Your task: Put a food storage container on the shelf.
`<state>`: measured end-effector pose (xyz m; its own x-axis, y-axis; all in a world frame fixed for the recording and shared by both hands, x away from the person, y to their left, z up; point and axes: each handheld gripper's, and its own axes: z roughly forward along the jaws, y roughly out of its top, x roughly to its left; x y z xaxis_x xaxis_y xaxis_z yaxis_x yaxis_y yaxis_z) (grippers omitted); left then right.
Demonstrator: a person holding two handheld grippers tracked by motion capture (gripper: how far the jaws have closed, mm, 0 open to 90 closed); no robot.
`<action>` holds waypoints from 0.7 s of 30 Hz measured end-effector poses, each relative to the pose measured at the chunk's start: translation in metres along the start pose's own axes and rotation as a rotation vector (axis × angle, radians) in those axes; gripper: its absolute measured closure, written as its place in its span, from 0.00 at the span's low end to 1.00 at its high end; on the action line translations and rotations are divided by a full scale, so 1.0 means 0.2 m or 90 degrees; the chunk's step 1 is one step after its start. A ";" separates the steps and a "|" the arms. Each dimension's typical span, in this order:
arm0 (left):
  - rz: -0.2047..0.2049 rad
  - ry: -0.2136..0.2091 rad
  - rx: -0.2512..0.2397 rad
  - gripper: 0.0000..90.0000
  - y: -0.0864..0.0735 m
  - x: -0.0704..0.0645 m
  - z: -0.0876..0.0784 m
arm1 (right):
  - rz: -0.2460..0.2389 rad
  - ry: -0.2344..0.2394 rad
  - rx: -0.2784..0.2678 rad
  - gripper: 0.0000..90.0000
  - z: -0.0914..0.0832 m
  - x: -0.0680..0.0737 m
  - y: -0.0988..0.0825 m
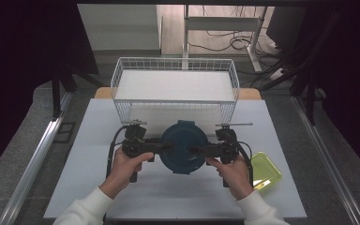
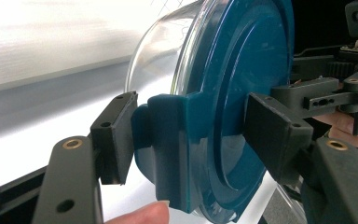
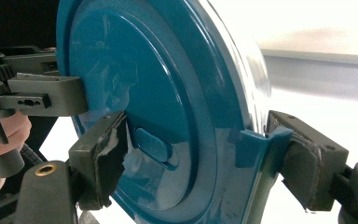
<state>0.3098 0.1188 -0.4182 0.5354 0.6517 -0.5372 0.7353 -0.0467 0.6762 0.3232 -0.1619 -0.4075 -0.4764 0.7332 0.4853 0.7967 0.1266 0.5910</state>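
Observation:
A round glass container (image 2: 161,44) with a dark teal lid (image 1: 183,145) sits between my two grippers, just in front of the basket. My left gripper (image 1: 168,146) comes in from the left and is shut on the lid's side clip (image 2: 168,140), with one pad on the clip and the other on the lid's top. From the right, my right gripper (image 1: 193,151) is shut on the opposite clip (image 3: 254,144), one pad pressing the lid's top (image 3: 168,93). Whether the container rests on the table or hangs above it cannot be told.
A white wire basket (image 1: 168,110) with a white liner stands at the back of the white table (image 1: 168,197). A yellow-green tray (image 1: 267,169) lies at the table's right front, beside the person's right hand. Dark floor and metal rails flank the table.

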 end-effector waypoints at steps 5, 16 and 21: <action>0.005 0.001 0.000 0.41 0.02 0.00 -0.02 | -0.004 -0.001 -0.004 0.24 -0.01 0.01 0.02; 0.012 0.003 -0.015 0.41 0.09 -0.02 -0.06 | -0.015 -0.002 -0.018 0.24 -0.04 0.05 0.08; 0.017 0.005 -0.023 0.41 0.12 -0.04 -0.08 | -0.018 0.000 -0.022 0.24 -0.05 0.07 0.11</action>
<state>0.3178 0.1246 -0.3898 0.5508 0.6565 -0.5153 0.7055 -0.0365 0.7077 0.3308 -0.1564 -0.3809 -0.4979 0.7301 0.4680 0.7700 0.1239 0.6259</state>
